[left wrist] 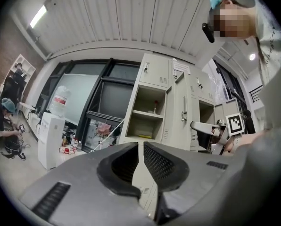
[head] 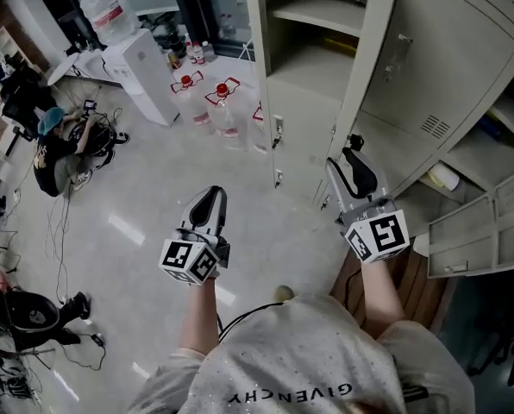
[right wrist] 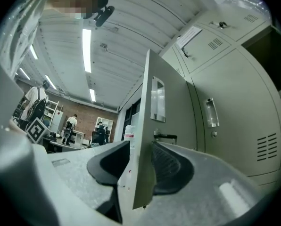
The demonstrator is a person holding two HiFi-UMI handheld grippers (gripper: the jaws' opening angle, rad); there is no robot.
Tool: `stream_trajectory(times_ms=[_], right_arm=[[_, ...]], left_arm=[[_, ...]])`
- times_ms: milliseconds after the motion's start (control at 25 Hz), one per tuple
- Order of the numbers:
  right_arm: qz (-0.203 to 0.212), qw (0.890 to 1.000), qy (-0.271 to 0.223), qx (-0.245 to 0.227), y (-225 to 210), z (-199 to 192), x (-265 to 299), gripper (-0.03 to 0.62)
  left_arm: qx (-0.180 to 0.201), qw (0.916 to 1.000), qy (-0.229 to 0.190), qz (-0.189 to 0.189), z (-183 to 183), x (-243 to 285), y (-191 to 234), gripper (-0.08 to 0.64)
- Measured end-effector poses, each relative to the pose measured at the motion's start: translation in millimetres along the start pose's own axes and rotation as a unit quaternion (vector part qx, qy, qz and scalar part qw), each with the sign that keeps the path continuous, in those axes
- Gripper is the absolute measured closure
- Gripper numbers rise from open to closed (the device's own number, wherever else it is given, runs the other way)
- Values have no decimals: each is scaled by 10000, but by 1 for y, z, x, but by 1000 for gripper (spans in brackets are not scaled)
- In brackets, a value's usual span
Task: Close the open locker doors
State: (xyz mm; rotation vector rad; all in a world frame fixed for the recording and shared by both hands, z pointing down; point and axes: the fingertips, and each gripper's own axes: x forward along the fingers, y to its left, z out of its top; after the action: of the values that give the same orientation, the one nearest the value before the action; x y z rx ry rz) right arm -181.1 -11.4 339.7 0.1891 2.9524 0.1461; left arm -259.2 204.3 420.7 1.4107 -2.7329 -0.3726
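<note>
Head view: the floor [head: 153, 205] is pale, smooth and shiny. Tall grey metal lockers [head: 304, 110] stand at its top right edge, one flat door [head: 438, 76] swung open.

Left gripper view: the left gripper [left wrist: 141, 161] has its bumpy black pads nearly together, holding nothing.

Right gripper view: the right gripper [right wrist: 140, 159] sits loosely around the door's thin edge.
</note>
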Motion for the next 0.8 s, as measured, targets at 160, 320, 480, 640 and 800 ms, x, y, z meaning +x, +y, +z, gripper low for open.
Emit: stream_trajectory(times_ms=[160,320,480,640,800], right_arm=[[-231,9995,20,-194,2,5,8,501],[-344,9993,13,-144,7,5,16,503],[-442,9989,0,-149,13,3,27,503],[-497,9982,-17,-340,23,1,45,505],[-646,9953,65,-714,35,-1,72,503]], left_arm=[[6,9999,24,-100,4,12,11,529],[15,9996,137,-237,-4,23,16,529],[-45,9990,189,-414,-7,40,20,529],[-46,9971,230,-719,-4,60,27,529],[18,9928,354,-1141,-1,86,44,529]])
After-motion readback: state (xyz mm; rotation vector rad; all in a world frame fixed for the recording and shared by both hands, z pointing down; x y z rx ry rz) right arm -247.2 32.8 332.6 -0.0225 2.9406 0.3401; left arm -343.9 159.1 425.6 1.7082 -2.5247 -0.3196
